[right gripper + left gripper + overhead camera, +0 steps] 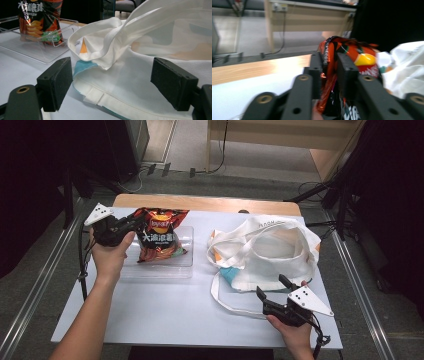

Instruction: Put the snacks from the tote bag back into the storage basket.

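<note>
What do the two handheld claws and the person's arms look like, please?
Both the left claw and the right claw are black, each with two blocky jaws and brass-coloured pivot rivets. Each carries a grey three-cornered plate dotted with small dark marks and trails a black cable. The forearms are bare, with no sleeves.

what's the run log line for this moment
left gripper: fingers around top edge of chip bag over clear tray | right gripper: open by tote bag | table
</note>
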Available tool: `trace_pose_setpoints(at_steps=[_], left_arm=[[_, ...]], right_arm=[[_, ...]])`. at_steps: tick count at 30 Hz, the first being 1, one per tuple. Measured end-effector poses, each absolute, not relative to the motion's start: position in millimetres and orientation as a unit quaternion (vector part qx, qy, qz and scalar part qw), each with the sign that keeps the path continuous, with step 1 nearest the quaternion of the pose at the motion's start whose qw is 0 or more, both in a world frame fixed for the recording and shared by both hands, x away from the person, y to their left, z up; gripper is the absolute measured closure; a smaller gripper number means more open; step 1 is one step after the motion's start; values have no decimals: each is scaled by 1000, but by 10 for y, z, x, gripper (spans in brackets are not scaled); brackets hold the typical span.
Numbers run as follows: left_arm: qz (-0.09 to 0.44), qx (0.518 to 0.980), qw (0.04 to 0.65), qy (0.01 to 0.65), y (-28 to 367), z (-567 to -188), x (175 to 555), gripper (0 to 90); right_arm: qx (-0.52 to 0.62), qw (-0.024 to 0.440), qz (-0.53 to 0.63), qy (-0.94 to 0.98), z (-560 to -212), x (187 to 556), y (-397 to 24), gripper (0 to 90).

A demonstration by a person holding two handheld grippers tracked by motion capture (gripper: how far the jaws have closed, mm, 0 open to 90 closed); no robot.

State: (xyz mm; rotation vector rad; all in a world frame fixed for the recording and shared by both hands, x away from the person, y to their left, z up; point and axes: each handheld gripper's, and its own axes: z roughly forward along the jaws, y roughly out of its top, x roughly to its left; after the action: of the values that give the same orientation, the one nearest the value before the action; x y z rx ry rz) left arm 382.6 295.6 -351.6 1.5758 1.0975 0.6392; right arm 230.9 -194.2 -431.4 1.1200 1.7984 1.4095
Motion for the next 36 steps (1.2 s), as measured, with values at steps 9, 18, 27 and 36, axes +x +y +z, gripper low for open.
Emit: trace_pose_setpoints(at_steps=[9, 18, 27, 36], left_arm=[[251, 638, 505, 525, 3027, -3635, 3825, 275], [242, 637, 519, 515, 3052, -3759, 3571, 227], [244, 648, 526, 493, 3000, -3822, 3372, 137], [270, 656, 515, 481, 2928, -3901, 3174, 97]], right_arm=[[423, 296, 528, 674, -4317, 2310, -1965, 184], [425, 295, 528, 674, -4319, 2311, -1962, 184], [423, 294, 529, 675, -4318, 2313, -1948, 183], [424, 295, 530, 673, -4322, 2315, -1970, 183]])
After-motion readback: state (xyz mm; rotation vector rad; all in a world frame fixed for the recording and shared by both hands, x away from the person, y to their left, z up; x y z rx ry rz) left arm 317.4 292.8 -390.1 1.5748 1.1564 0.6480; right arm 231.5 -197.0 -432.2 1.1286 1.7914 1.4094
